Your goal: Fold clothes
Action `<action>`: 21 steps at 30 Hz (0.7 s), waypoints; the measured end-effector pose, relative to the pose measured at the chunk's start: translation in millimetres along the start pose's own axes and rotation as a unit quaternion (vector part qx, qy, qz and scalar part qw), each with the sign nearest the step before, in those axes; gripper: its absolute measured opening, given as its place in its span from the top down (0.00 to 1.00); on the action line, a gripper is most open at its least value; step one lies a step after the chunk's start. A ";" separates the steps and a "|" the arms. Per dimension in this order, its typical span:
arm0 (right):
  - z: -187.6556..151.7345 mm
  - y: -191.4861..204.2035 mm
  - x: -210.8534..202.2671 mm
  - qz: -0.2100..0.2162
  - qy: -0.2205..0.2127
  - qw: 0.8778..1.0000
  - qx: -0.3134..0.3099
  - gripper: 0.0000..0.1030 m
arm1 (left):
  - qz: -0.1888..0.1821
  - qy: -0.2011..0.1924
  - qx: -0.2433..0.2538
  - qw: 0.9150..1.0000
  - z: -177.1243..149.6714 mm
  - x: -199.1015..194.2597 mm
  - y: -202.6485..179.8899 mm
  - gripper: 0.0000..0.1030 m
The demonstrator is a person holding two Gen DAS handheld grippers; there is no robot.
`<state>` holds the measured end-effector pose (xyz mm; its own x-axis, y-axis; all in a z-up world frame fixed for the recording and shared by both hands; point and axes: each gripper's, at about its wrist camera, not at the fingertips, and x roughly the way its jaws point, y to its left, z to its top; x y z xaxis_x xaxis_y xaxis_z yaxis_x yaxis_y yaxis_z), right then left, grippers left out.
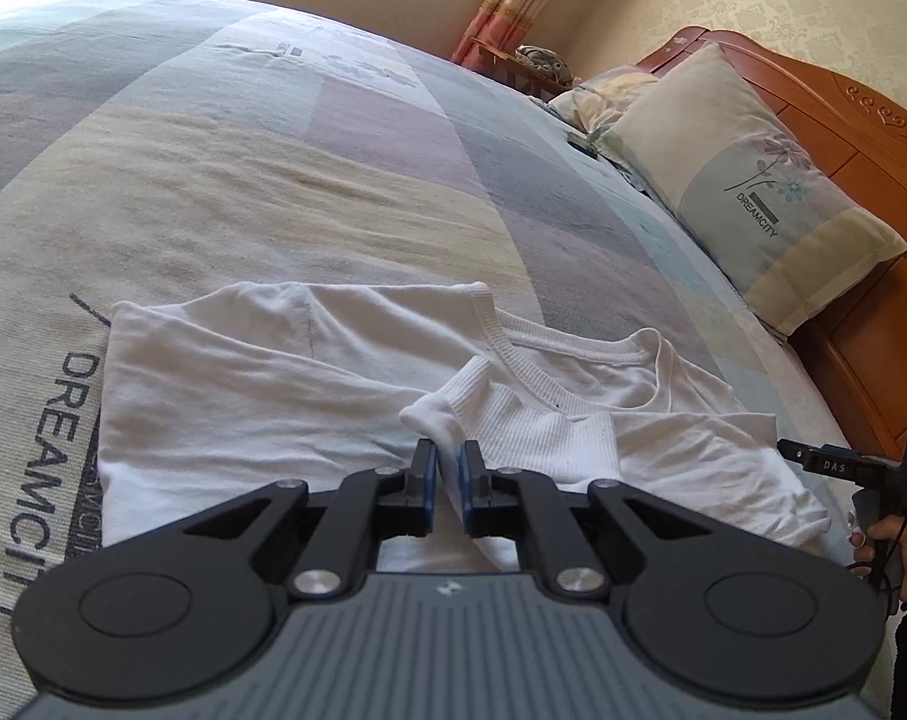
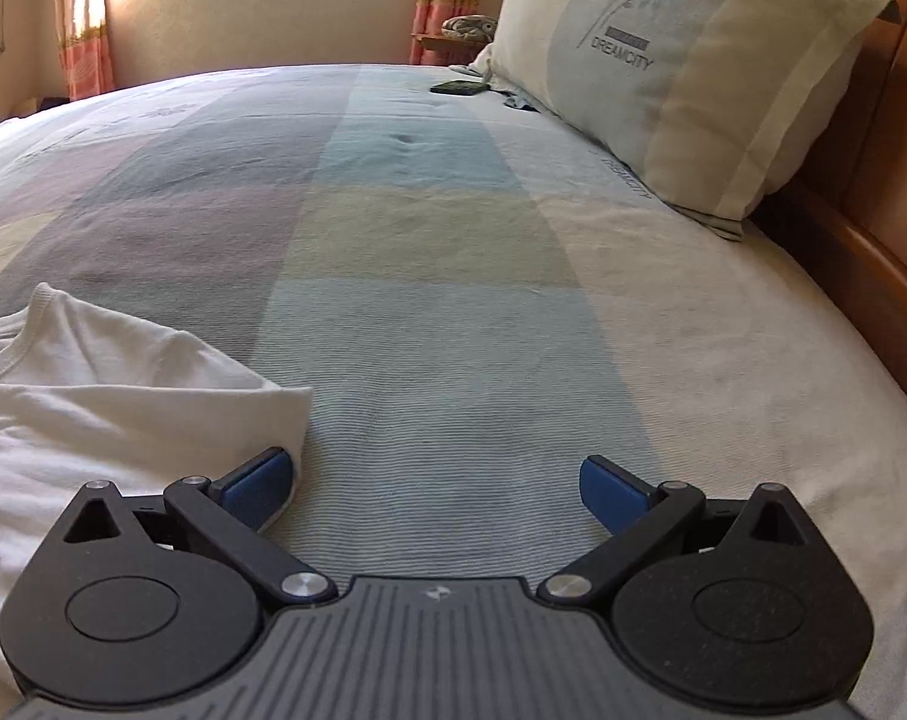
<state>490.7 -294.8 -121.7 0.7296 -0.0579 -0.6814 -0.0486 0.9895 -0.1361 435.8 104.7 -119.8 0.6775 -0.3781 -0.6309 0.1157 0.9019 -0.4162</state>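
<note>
White T-shirt (image 1: 309,384): lay spread and partly folded on the near side of the bed (image 1: 225,168), collar toward the right. Left gripper (image 1: 450,468): jaws pressed nearly together, pinching a ribbed white fold of the shirt at its near edge. Right gripper (image 2: 435,480): jaws spread wide, nothing between them; left pad just beside the shirt's right edge, over the striped bedsheet. Pillow (image 1: 753,180): marked DREAMCITY, far right, against the wooden headboard (image 1: 861,114). Dark flat object (image 2: 459,87): far, near the pillow.

Home bedroom: bed (image 2: 453,240), pillow (image 2: 681,72), curtains (image 2: 84,18)
</note>
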 end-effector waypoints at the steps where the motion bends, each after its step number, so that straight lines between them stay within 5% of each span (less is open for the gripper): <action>1: 2.0 -0.9 -5.2 -0.008 -0.005 1.000 0.001 0.00 | -0.001 -0.001 0.000 1.000 -0.2 -1.0 0.6 0.94; 6: -2.7 7.7 -58.9 0.110 -0.041 0.992 0.054 0.00 | 0.004 -0.006 -0.010 1.000 3.5 -6.0 5.5 0.94; 10: -28.3 35.2 -90.3 0.228 -0.037 0.970 0.070 0.00 | 0.033 -0.006 -0.022 0.999 8.5 -14.7 5.9 0.93; 12: -43.1 47.9 -92.9 0.234 -0.031 0.969 0.068 0.00 | 0.039 -0.012 -0.011 0.999 10.3 -25.7 -2.4 0.83; 14: -56.5 55.7 -92.5 0.237 -0.041 0.969 0.062 0.00 | 0.035 -0.012 0.008 0.999 12.3 -33.0 -18.8 0.56; 17: -62.1 61.1 -85.3 0.249 -0.041 0.967 0.043 0.00 | 0.024 0.008 0.058 0.998 12.9 -25.0 -55.5 0.47; 21: -63.9 49.0 -84.3 0.278 -0.051 0.956 0.082 0.00 | 0.084 0.043 0.149 0.984 1.1 6.5 -100.7 0.45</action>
<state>383.3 -249.9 -116.9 0.6856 0.4871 -0.5411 -0.3460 0.8719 0.3465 429.4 11.6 -81.2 0.6426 -0.2230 -0.7330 0.2237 0.9696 -0.0988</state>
